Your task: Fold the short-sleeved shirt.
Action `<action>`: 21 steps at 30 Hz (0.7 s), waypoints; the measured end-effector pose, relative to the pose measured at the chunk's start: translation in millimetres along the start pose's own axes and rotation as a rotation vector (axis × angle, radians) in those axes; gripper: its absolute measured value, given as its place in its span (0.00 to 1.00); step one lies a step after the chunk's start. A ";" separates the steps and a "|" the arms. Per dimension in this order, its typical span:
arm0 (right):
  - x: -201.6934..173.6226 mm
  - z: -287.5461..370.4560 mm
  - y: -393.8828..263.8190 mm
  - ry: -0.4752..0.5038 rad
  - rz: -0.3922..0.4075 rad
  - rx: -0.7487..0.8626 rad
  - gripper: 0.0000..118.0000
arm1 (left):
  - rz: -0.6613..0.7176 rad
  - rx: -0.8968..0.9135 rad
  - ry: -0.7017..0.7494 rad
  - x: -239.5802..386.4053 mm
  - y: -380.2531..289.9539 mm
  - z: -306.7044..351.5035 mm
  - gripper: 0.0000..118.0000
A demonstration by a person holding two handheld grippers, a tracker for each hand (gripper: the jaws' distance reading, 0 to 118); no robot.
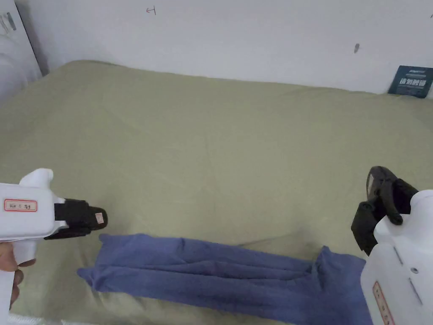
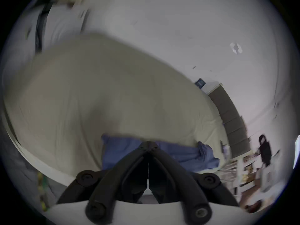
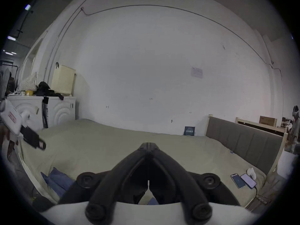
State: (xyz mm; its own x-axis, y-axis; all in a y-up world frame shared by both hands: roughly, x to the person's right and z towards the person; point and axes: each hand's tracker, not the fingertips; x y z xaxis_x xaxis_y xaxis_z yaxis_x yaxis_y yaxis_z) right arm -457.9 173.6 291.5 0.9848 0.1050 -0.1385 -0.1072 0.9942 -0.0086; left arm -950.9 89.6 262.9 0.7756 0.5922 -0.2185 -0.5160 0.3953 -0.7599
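Note:
A blue shirt [image 1: 220, 275] lies folded into a long narrow strip along the near edge of the bed, creased lengthwise, with a bunched end at the right. My left gripper [image 1: 100, 219] hovers just above and beyond the strip's left end, jaws together and holding nothing. In the left gripper view that gripper [image 2: 148, 143] sits over the shirt [image 2: 178, 153]. My right gripper [image 1: 372, 211] is raised above the strip's right end, tilted, jaws together. In the right gripper view its tips [image 3: 148, 145] meet, with the shirt [image 3: 58, 179] low at the left and the left gripper [image 3: 41, 145] farther off.
The bed is covered by an olive-green sheet [image 1: 211, 139] with a white wall behind it. A dark blue card [image 1: 411, 81] leans on the wall at the back right. Two phones [image 3: 243, 180] lie by the padded headboard [image 3: 243, 140]. A white cabinet [image 3: 53, 108] stands beyond the bed's far end.

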 end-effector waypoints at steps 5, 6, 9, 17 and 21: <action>-7.1 -7.6 -18.3 0.038 -0.021 -0.057 0.00 | 0.003 -0.145 -0.056 -45.4 1.7 -27.5 0.00; -7.2 -8.1 -20.3 0.035 -0.023 -0.055 0.00 | 0.012 -0.111 -0.039 -38.9 -2.6 -25.2 0.01; -10.3 -11.1 -26.8 0.022 -0.019 -0.072 0.00 | 0.048 -0.126 -0.197 -50.2 1.0 -38.7 0.45; -9.1 -16.9 -43.2 0.034 -0.048 -0.143 0.00 | 0.116 -0.302 -0.303 -103.8 19.9 -84.2 1.00; -6.4 -17.3 -44.2 0.032 -0.039 -0.154 0.00 | 0.129 -0.361 -0.334 -102.6 10.7 -116.0 1.00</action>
State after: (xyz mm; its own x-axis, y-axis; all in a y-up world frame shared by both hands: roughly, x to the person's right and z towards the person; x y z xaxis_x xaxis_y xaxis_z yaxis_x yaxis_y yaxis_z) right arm -461.8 128.6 275.6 0.9840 0.0629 -0.1665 -0.0909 0.9819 -0.1663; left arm -993.8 -48.4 206.2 0.5251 0.8355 -0.1619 -0.3954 0.0711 -0.9158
